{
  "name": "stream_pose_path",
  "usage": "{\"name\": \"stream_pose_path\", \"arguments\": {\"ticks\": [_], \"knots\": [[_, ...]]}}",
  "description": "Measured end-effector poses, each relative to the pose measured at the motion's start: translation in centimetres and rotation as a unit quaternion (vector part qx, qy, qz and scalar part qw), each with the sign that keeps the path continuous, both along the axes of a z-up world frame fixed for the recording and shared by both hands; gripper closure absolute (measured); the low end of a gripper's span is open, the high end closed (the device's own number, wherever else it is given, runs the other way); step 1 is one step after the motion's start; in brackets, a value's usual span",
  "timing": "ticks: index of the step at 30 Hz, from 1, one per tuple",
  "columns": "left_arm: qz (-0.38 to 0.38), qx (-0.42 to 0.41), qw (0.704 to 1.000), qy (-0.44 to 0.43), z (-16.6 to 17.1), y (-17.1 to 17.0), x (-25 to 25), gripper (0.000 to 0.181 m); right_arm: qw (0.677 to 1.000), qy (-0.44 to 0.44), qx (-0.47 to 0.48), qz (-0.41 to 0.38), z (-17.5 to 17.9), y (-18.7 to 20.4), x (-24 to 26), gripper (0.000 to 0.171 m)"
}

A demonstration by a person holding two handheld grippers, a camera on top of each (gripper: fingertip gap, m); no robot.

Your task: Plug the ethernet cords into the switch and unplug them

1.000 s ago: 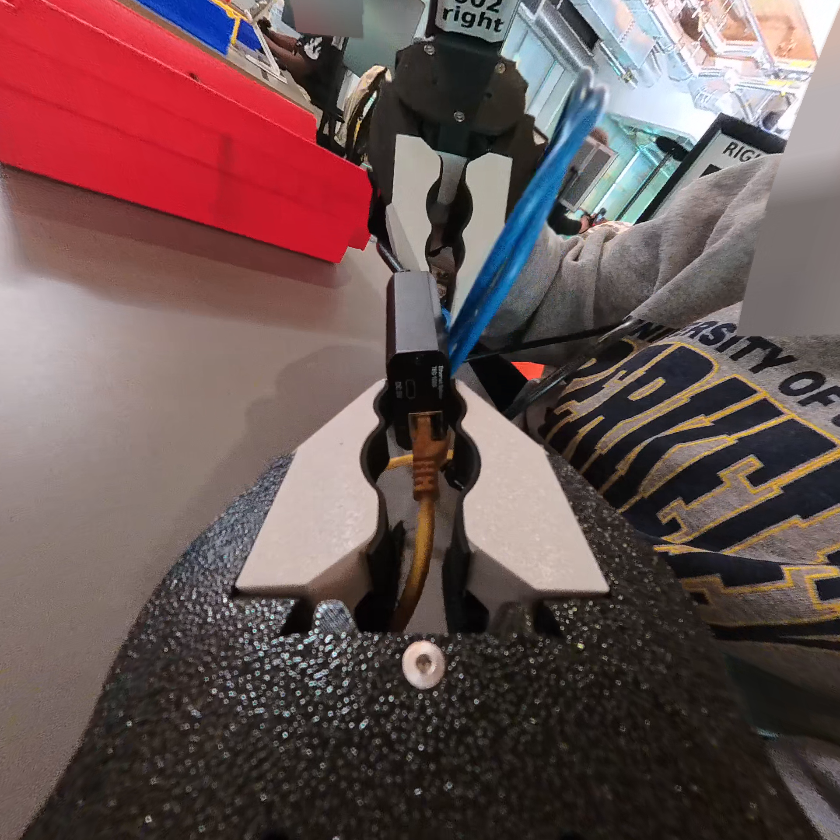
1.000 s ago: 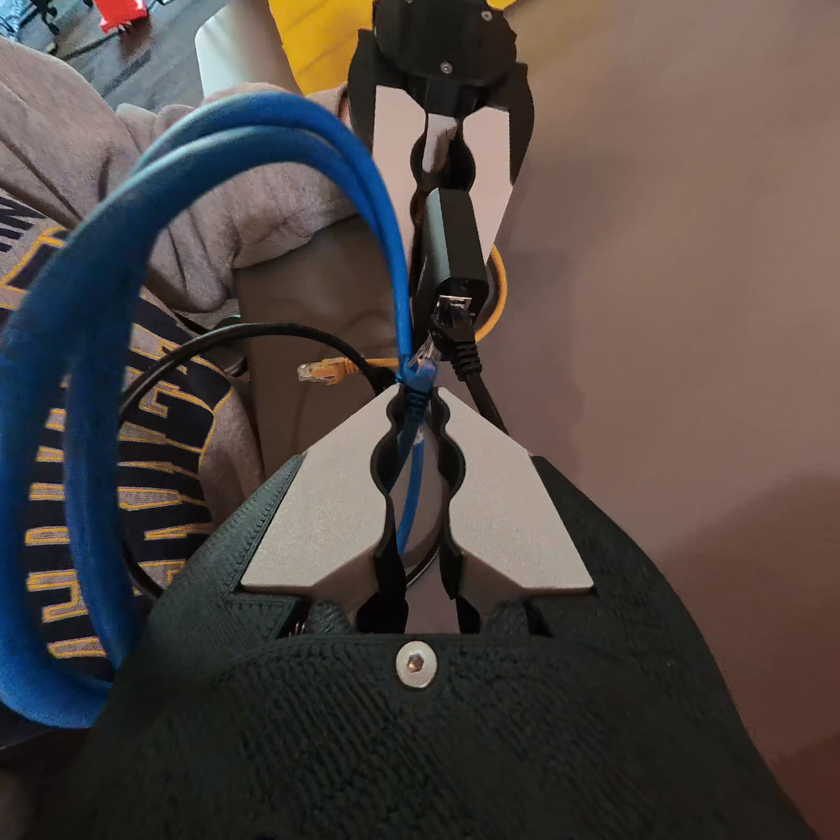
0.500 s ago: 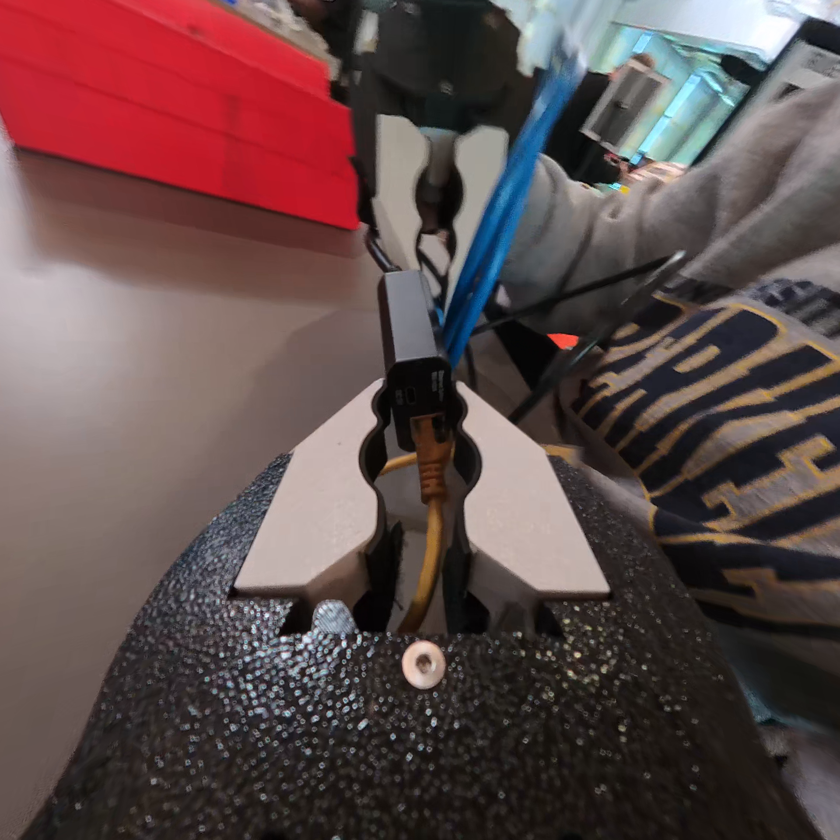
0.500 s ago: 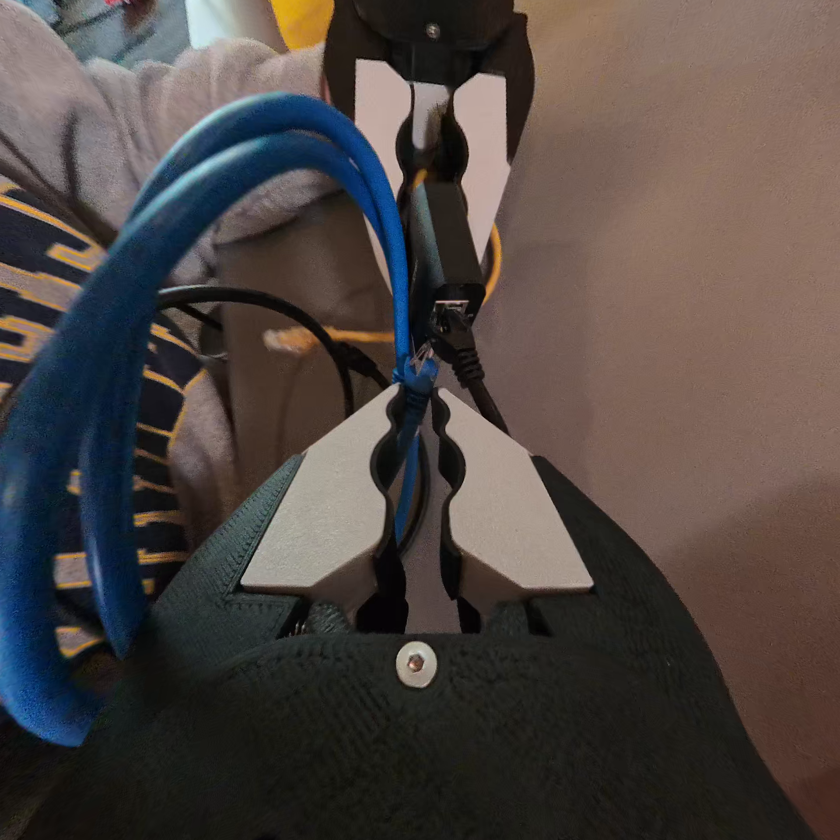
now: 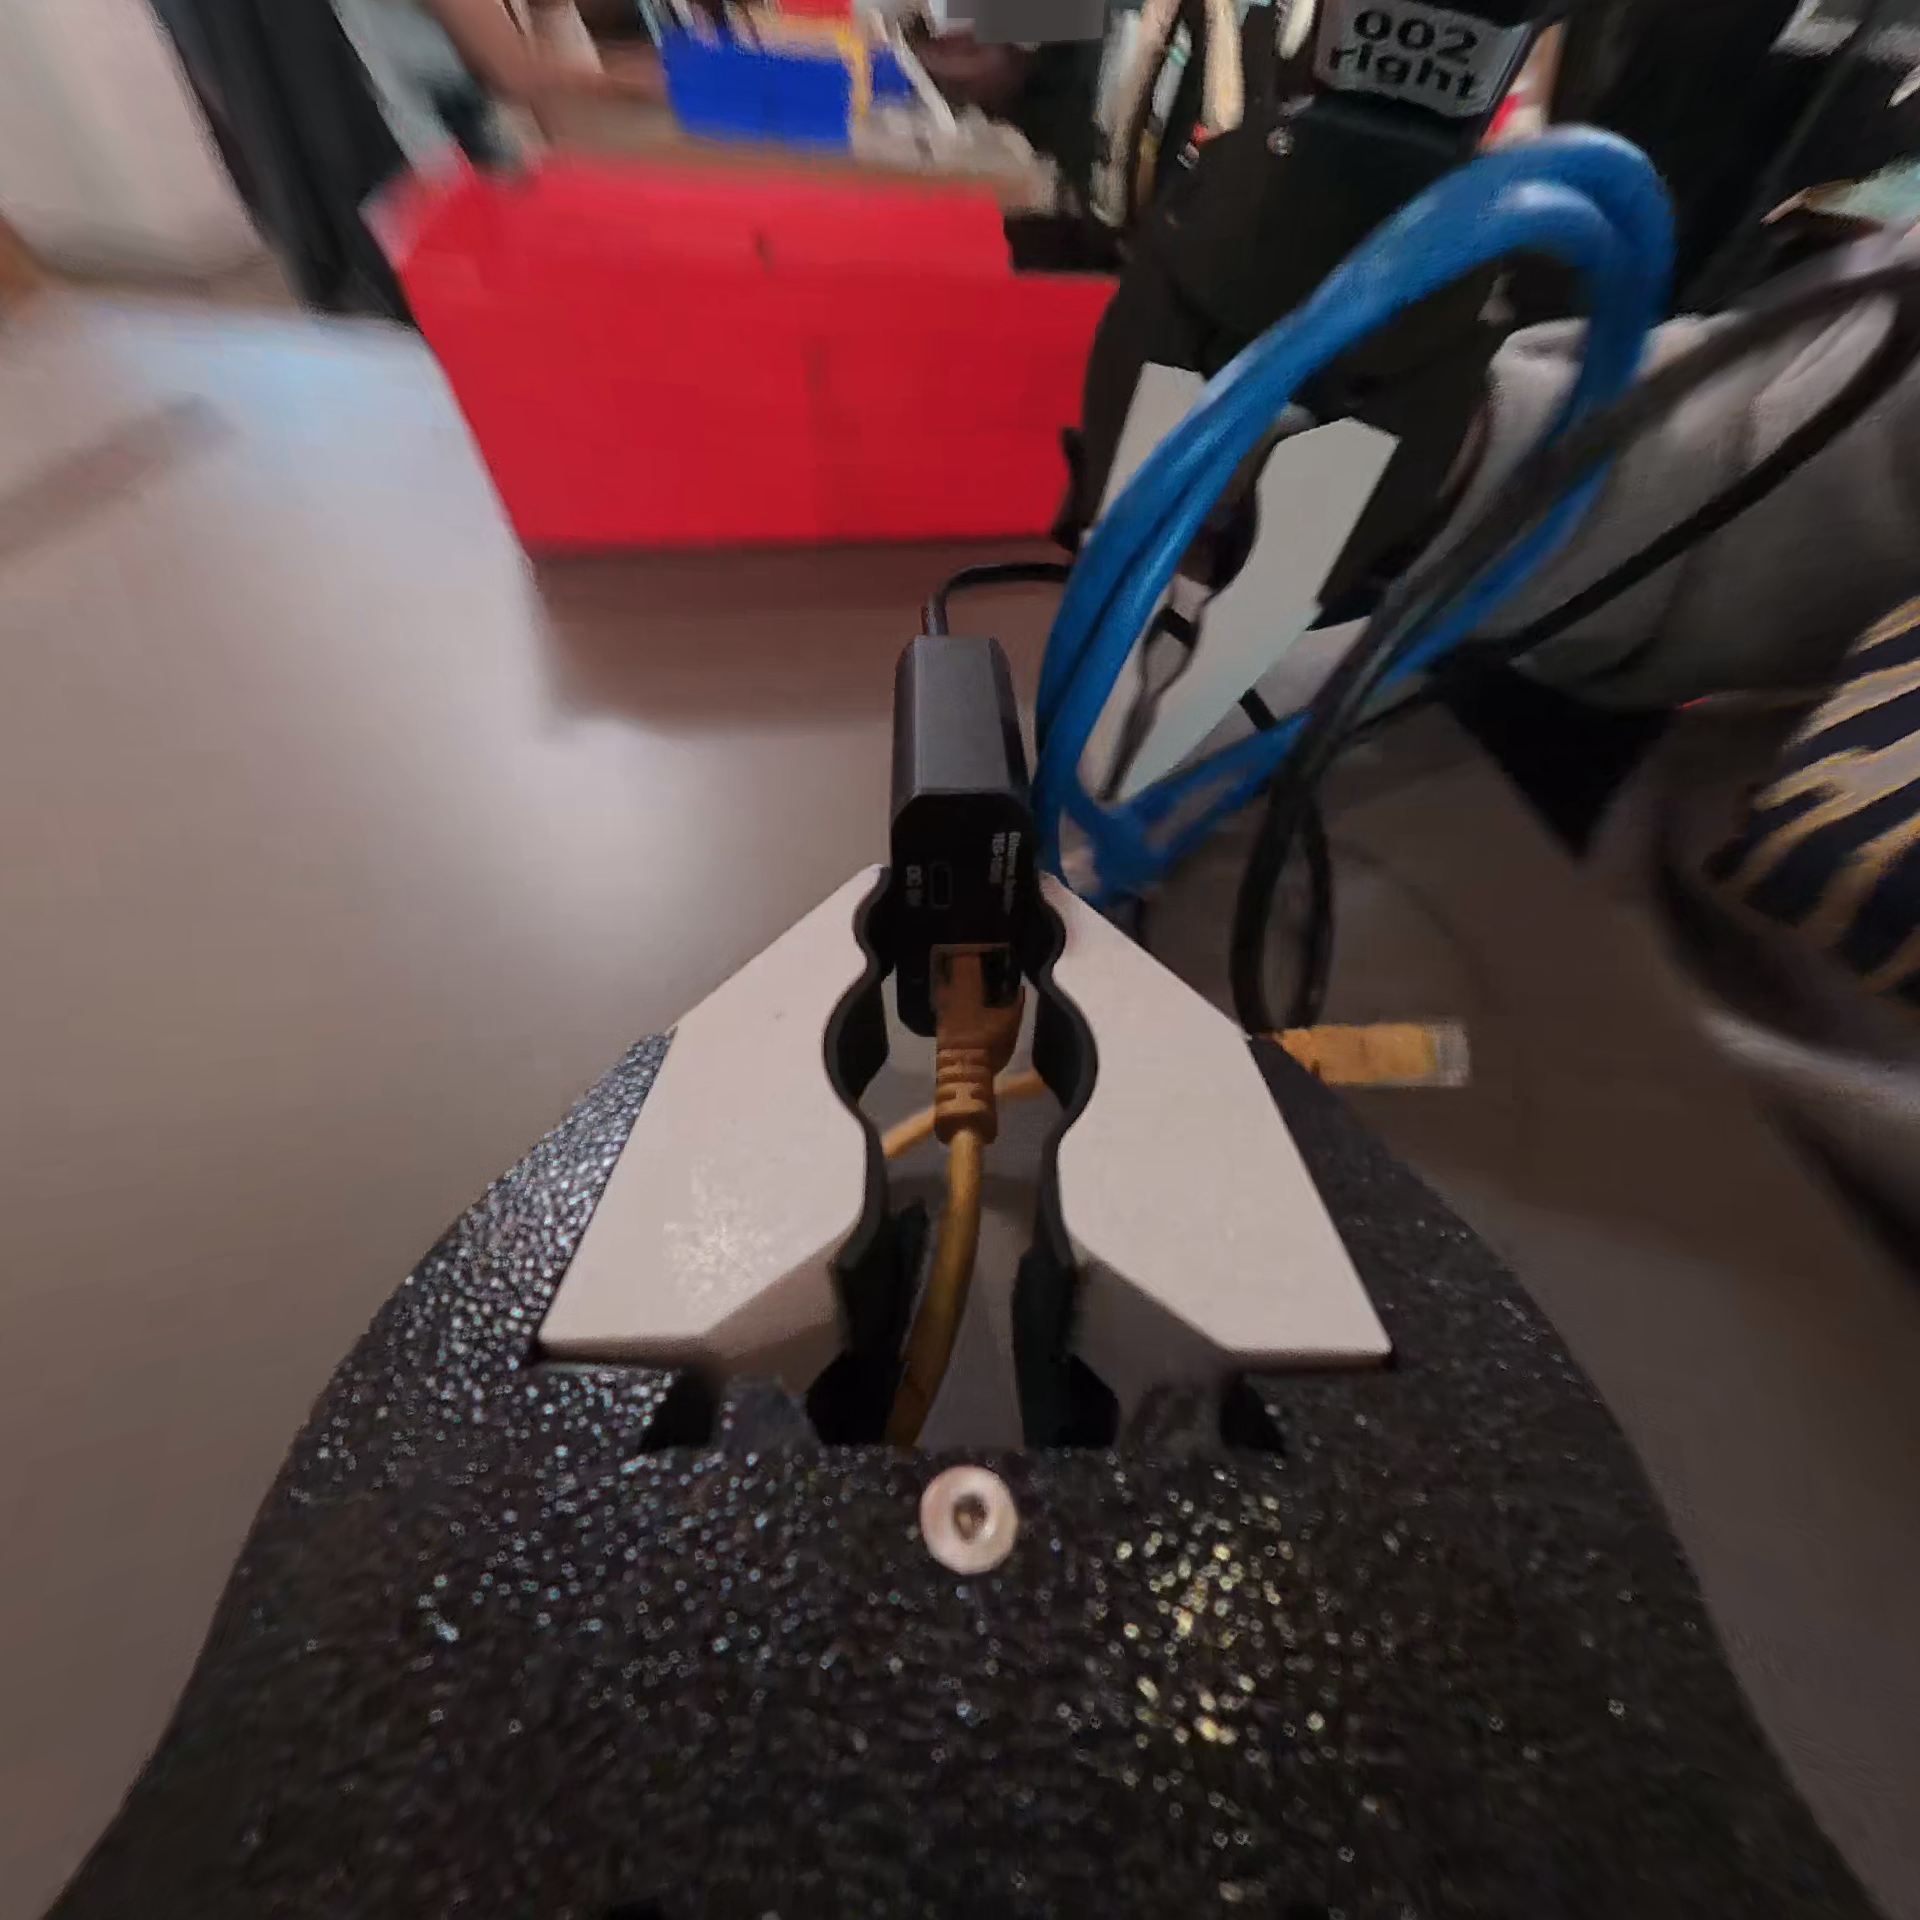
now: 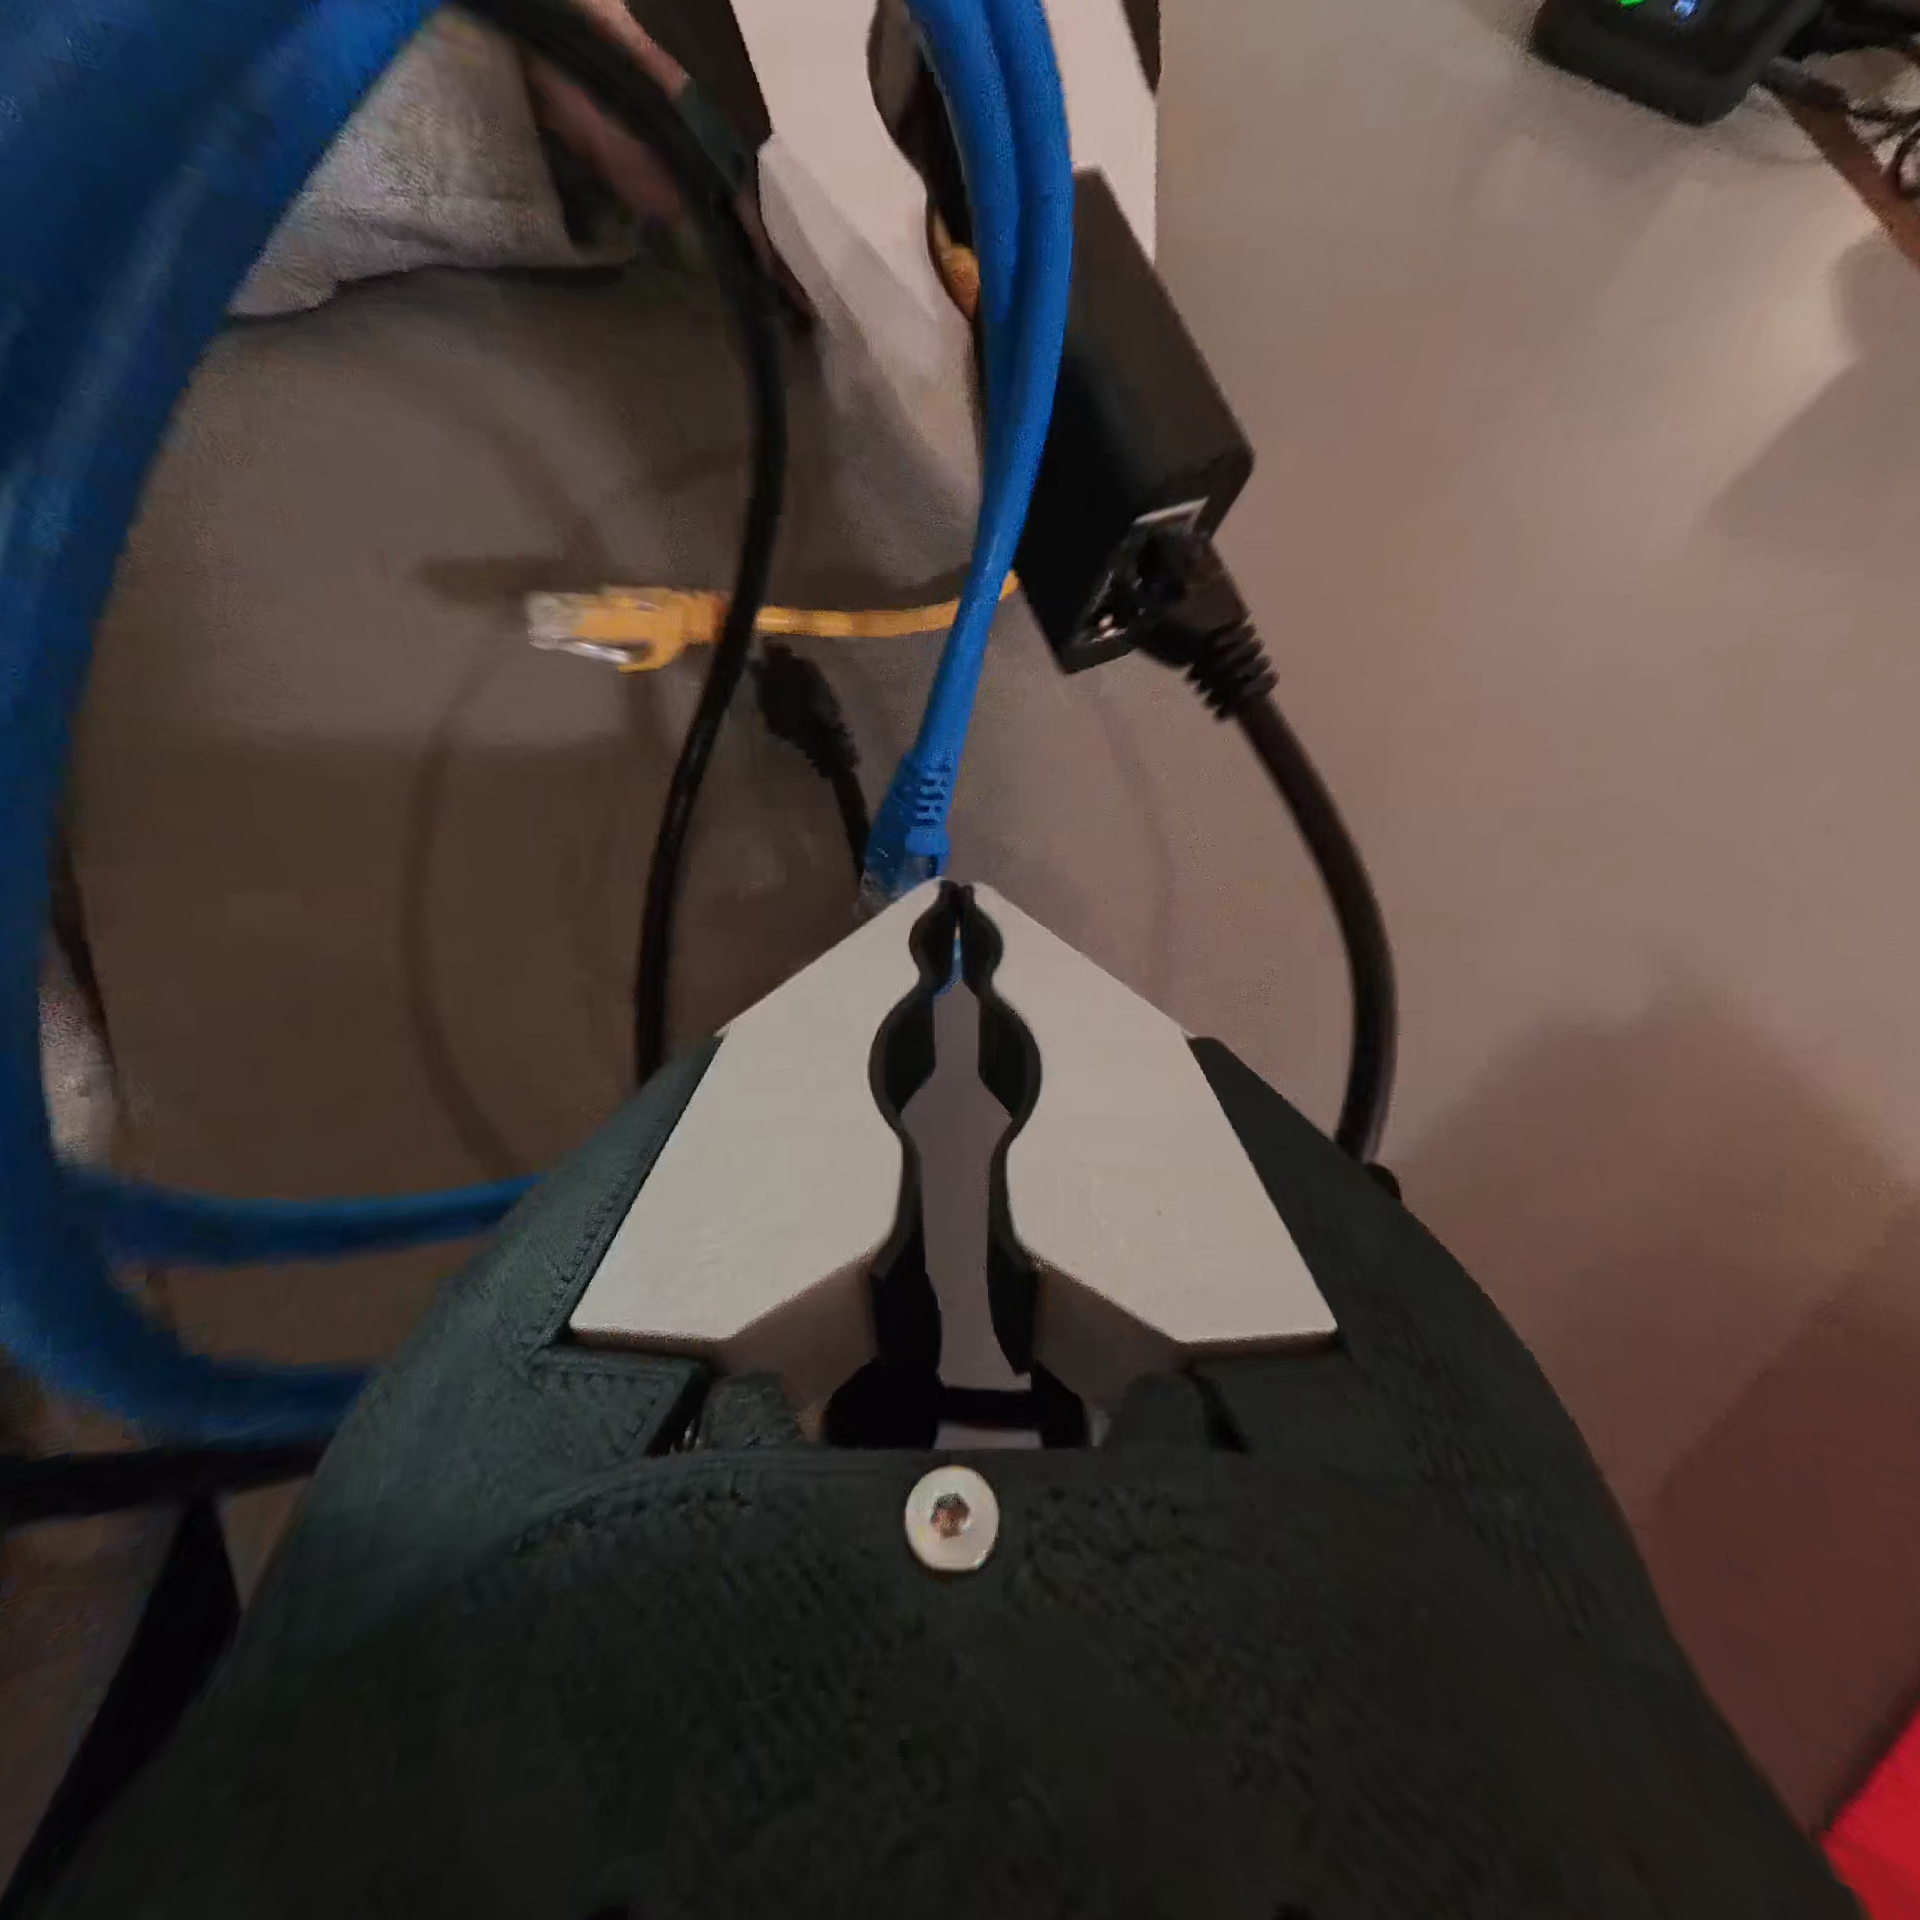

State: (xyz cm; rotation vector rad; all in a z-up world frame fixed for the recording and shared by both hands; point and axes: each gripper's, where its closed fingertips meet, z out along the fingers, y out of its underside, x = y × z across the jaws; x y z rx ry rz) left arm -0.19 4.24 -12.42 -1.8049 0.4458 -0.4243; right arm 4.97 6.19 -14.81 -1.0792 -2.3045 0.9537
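Note:
My left gripper is shut on the near end of the small black switch, held above the table. An orange ethernet cord is plugged into that end and runs back between the fingers. In the right wrist view the switch has a black cord plugged into it. My right gripper is nearly closed, pinching the blue cord's plug at its very tips, apart from the switch. The blue cord loops widely. The right gripper shows behind it.
A loose orange plug lies on the brown table, also seen in the left wrist view. A red box stands at the back. A black device with lights sits far right. A person's grey sleeve is close. One gripper's finger ends stand about 7 cm off the other's.
The right gripper's jaws have narrowed and the blue plug now sits at their tips, farther from the switch. The left gripper has swung with the switch. The blue loop has opened out.

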Motion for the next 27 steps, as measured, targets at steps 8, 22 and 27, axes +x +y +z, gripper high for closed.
{"name": "stream_pose_path", "arguments": {"ticks": [8,22,27], "knots": [[0.028,0.100,0.981,0.165,0.5,0.1,-0.7,0.160,0.999,0.027,0.007,0.030,3.4,0.1,0.9,0.171],[-0.098,-0.036,0.966,-0.238,3.2,-1.7,0.9,0.160,0.906,0.298,0.278,0.116,6.7,-1.5,-4.0,0.078],[-0.131,-0.119,0.909,-0.378,3.0,-2.7,0.3,0.160,0.764,0.370,0.492,0.192,6.1,-3.2,-5.2,0.092]]}}
